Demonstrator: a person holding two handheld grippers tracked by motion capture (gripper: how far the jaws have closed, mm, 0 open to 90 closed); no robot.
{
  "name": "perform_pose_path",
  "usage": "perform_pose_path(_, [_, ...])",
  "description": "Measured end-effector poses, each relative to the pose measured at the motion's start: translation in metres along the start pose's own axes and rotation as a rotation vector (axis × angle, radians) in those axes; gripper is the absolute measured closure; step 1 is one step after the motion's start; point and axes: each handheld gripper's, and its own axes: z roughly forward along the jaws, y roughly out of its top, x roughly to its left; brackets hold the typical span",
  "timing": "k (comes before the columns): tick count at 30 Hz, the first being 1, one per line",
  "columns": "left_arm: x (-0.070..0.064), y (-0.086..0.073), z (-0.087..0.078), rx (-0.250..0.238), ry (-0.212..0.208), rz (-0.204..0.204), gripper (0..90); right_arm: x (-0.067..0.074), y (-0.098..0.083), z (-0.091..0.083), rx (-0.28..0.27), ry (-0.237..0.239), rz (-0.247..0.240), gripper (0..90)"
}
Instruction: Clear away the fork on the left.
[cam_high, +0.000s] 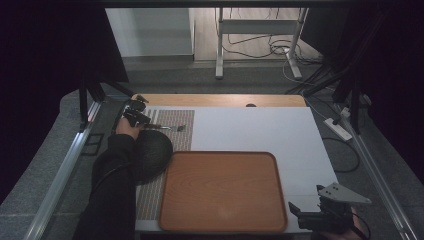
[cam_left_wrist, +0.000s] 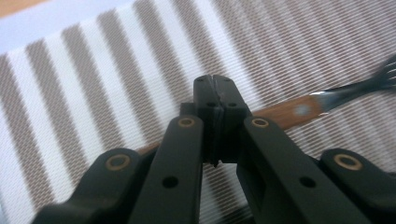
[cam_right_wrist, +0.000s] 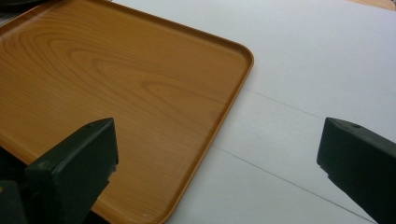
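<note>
My right gripper (cam_high: 320, 212) waits near, fingers apart, beside the bare wooden tray (cam_high: 222, 192). Far left, my left gripper (cam_left_wrist: 218, 100) has its fingers clamped on the fork (cam_left_wrist: 299, 110) at its wooden handle, over the striped mat (cam_left_wrist: 93, 84): light, stiff, likely slippery. The dark bowl (cam_high: 152, 155) crowds just nearer.

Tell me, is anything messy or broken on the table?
Nothing stands out. The wooden tray lies flat and bare, the striped woven mat lies straight, and the left gripper is shut on a wooden-handled fork.
</note>
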Motion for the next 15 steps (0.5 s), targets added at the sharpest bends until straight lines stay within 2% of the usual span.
perform_pose_path(5, [0.002,-0.009,-0.003,0.008,-0.023,0.013,88.5,0.0,0.0,0.0,0.001,-0.001,0.001,0.0])
perform_pose_path(9, [0.0,-0.014,-0.009,0.052,-0.064,0.057,88.6,0.001,0.0,0.0,0.006,-0.003,-0.008,0.0])
perform_pose_path(12, [-0.001,-0.015,-0.011,0.073,-0.086,0.064,88.6,0.002,0.0,0.0,0.008,-0.004,-0.006,0.0])
perform_pose_path(15, [-0.001,-0.015,-0.01,0.08,-0.083,0.06,88.6,0.001,0.0,0.0,0.01,-0.004,-0.007,0.0])
